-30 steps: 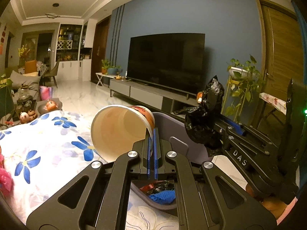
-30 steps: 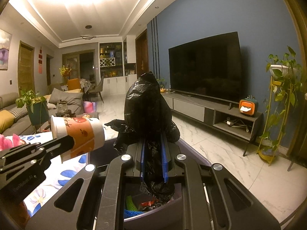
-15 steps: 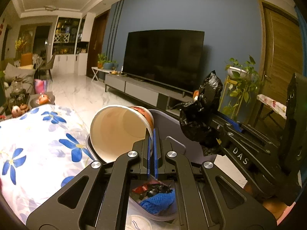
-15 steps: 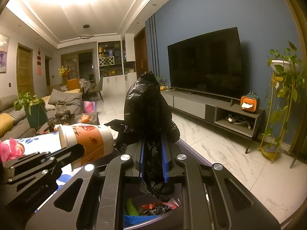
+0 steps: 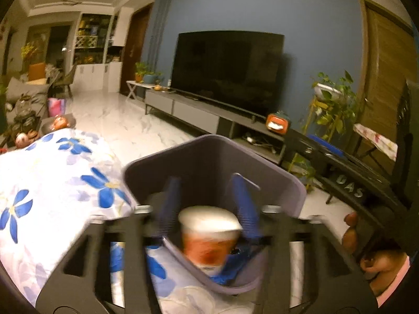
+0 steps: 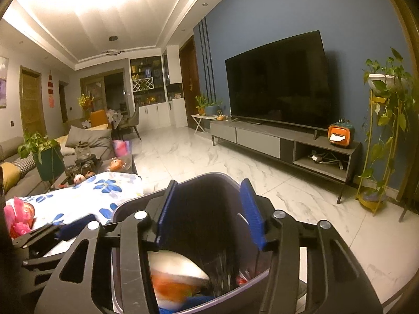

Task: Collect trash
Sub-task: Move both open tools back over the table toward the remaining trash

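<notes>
Both grippers have fingers spread, empty: left gripper (image 5: 207,204), right gripper (image 6: 209,213). Blurred orange-and-white paper cup (image 5: 209,240) and black plastic bag (image 6: 225,267) sit inside the grey plastic bin (image 5: 275,172), beside the blue-flowered white tablecloth (image 5: 52,172).

Both wrist views, seemingly close above bin (image 5: 214,162).

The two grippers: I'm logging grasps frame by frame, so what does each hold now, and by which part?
Nothing. The left gripper and right gripper are both open; the paper cup and black bag appear blurred in the bin.
</notes>
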Available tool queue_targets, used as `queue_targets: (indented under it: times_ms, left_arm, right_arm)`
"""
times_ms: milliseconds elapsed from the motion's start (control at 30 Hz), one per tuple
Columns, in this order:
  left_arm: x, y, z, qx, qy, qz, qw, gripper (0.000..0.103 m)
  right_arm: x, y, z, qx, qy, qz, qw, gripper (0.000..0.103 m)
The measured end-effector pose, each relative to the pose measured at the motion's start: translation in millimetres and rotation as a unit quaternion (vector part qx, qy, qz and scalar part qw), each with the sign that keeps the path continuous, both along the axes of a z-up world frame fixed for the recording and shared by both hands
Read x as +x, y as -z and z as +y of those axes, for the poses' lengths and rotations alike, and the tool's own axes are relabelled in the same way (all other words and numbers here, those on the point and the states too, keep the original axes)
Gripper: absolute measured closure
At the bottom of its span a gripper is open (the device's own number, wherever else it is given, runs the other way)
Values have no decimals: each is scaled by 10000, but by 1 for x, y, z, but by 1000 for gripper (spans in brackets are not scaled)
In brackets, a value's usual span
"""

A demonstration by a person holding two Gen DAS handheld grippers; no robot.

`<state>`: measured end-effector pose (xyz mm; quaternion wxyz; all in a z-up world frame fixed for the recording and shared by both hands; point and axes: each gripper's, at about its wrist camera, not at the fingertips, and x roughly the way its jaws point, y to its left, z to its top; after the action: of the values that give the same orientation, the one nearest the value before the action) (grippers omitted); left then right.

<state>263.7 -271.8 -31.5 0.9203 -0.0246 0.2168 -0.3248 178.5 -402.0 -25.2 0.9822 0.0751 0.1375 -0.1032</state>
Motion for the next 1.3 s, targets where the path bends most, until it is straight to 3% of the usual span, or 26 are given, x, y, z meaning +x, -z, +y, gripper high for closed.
queue_targets:
  times_ms: [200, 300, 400, 600, 733, 867, 1100, 1300]
  left_arm:
    - [-15, -8, 32, -204, -464, -141, 9986, 16]
    - [-30, -13, 53, -147, -765, -333, 9964, 9]
    - [-46, -15, 73, -95, -1072, -462, 9931, 6]
    - [-69, -12, 118, 144, -1678, -398, 9849, 6]
    - [-81, -12, 158, 102, -2067, -267, 9780, 6]
    - [-95, -11, 200, 176, -2529, -263, 9670, 6]
    - [-121, -9, 274, 327, -3375, -254, 9404, 6]
    - [-136, -8, 325, 385, -3854, -222, 9217, 6]
  right_arm:
    - [-13, -8, 5, 0, 39, -165, 9999, 35]
    - [-24, -9, 12, -47, 49, -249, 9997, 24]
    - [-36, -8, 21, -65, 9, -300, 9995, 16]
    - [-54, -3, 46, -126, -80, -236, 9996, 16]
    - [-57, -2, 68, -154, -218, -143, 9995, 16]
    - [-58, -3, 96, -213, -507, -128, 9984, 16]
    - [-53, -7, 159, -201, -1093, -154, 9937, 16]
    - [-44, -4, 212, -266, -1537, -131, 9877, 16]
